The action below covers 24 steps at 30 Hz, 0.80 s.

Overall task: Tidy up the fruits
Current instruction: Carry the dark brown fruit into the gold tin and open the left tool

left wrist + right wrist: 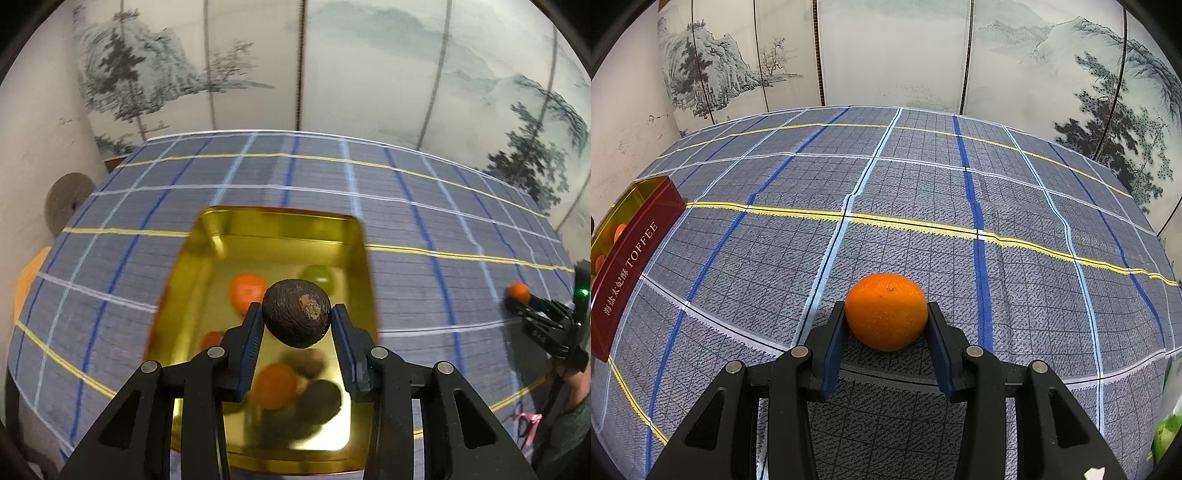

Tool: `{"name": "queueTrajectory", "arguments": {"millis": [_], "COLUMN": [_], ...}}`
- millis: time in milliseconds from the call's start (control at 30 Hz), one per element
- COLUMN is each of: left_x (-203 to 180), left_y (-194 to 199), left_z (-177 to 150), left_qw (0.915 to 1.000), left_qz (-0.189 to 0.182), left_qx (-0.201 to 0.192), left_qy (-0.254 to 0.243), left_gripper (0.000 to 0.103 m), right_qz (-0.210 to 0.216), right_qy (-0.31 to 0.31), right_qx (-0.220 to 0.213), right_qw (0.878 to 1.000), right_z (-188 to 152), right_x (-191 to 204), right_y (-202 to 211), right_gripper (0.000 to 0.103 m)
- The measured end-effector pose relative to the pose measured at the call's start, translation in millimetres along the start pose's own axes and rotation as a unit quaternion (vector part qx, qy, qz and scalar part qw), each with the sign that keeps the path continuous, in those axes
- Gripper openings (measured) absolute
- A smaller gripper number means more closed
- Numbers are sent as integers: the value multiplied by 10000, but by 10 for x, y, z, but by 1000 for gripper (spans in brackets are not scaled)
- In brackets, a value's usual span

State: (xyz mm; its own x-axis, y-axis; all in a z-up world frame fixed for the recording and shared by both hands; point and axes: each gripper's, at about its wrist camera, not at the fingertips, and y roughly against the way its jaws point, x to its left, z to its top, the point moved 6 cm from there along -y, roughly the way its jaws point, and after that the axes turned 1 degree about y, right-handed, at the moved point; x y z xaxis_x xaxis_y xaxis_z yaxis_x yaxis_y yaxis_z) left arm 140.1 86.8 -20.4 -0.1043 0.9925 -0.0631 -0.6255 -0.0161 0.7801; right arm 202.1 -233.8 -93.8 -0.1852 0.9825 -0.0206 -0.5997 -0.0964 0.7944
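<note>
Over the gold tin [207, 236] of fruit near the tablecloth's [923, 177] left edge, the left gripper [297, 317] was clamped on a dark brown avocado [296, 312], while toward the right edge the right gripper [886, 321] pinched a mandarin [886, 317] resting on the cloth.

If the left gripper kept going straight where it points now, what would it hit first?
Probably the gold tin's floor or the fruit inside. The left gripper, shut on the dark brown fruit, points down into the tin; depth is unclear.

Dark wrinkled fruit [296, 313] aloft over gold tin [360, 236], oranges, green fruit inside; lone orange [886, 312] on checked cloth.
</note>
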Motion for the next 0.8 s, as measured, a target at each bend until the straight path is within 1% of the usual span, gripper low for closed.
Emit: {"name": "queueTrajectory", "arguments": {"millis": [100,200,433,800], "left_x": [207,305,295,317], "left_y": [-37,-71,-207,-340], "left_z": [-31,-89,-238,-316], "left_qw": [9998,9995,9992,9985], "left_qz": [4,11,-36,79], "left_qx": [115,200,394,534], "left_qy": [156,224,100,24], "left_gripper": [39,39,39,39], "right_qz": [0,0,0,0], "right_qy": [0,0,0,0], "right_qx": [0,0,0,-1], "right_qw": [10000,10000,10000,10000], "right_z": [0,0,-1,-1], "right_x": [0,0,0,1], "right_y": [0,0,0,-2], "right_gripper": [39,39,39,39]}}
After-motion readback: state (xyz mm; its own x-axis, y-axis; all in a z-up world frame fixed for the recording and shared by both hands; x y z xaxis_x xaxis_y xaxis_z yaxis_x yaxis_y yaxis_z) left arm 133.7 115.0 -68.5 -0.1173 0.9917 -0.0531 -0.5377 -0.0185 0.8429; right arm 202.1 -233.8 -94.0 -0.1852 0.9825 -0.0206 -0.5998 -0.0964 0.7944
